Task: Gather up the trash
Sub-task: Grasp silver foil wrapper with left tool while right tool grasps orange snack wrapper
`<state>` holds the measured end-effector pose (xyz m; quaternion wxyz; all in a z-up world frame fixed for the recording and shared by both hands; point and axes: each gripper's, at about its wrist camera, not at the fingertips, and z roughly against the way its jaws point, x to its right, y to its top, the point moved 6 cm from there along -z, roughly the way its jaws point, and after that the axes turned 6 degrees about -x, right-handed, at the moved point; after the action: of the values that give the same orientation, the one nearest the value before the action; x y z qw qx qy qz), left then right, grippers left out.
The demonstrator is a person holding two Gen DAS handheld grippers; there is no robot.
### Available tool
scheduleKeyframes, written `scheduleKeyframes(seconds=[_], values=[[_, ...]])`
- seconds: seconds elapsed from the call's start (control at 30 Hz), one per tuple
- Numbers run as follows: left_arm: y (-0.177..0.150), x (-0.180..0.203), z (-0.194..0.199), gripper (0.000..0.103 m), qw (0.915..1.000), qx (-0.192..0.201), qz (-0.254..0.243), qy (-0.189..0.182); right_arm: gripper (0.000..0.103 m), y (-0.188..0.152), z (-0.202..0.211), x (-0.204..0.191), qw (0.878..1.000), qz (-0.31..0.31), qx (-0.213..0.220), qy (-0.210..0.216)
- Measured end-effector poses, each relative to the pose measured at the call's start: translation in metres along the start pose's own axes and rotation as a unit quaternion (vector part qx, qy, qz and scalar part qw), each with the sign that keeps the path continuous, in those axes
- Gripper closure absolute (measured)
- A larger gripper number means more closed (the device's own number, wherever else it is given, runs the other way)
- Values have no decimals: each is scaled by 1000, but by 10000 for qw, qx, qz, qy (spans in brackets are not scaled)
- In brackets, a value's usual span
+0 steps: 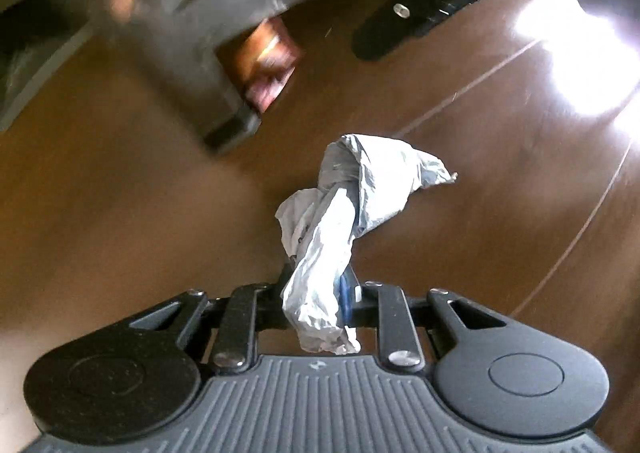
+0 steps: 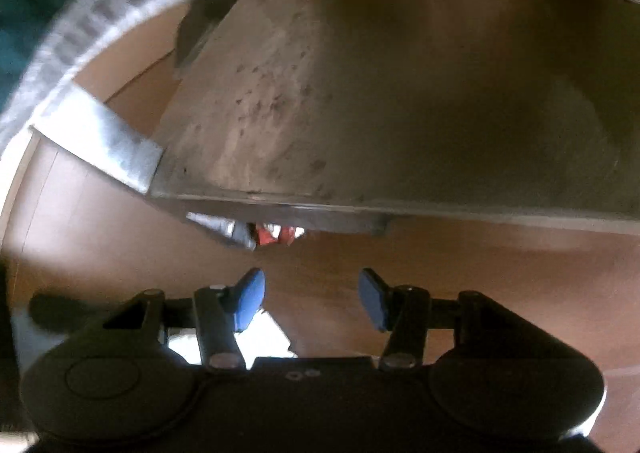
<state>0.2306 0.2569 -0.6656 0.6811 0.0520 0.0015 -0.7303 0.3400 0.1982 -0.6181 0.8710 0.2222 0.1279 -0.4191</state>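
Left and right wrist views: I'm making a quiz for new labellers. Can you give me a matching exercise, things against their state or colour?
Things:
1. left gripper
2. right gripper
3. crumpled plastic bag
4. floor

States or colours:
A. brown
B. jaws apart, holding nothing
C. pale grey-white, twisted
D. jaws shut on trash

Pairs: 1-D, 2-B, 3-C, 4-A

Prob. a home rm, glossy brown floor point(image 1: 120, 193), grey metal furniture legs point(image 1: 192, 69), black chair base point(image 1: 400, 25)
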Motion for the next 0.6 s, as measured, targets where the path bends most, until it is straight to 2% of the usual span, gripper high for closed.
scheduleKeyframes(seconds=[0.1, 0.17, 0.33, 0.5, 0.53, 0.57, 0.6], values=[[-10, 0, 1, 82, 9999, 34, 135, 19, 63, -1, -14, -13, 9991, -224, 323, -130], [-8, 2, 2, 82, 9995, 34, 311, -57, 71, 0, -20, -14, 9987, -304, 367, -188], [-10, -2, -4, 82, 9992, 76, 361, -169, 72, 5, -27, -17, 9982, -66, 445, -395], [-15, -10, -5, 82, 9992, 90, 345, -177, 72, 17, -37, -12, 9987, -34, 426, -274], [-15, -9, -5, 82, 9993, 92, 333, -166, 75, 18, -37, -13, 9987, 7, 431, -259], [-15, -9, -5, 82, 9993, 93, 319, -156, 85, 18, -37, -14, 9987, 53, 433, -247], [-17, -10, -3, 82, 9994, 91, 308, -147, 88, 18, -37, -14, 9990, 80, 407, -166]])
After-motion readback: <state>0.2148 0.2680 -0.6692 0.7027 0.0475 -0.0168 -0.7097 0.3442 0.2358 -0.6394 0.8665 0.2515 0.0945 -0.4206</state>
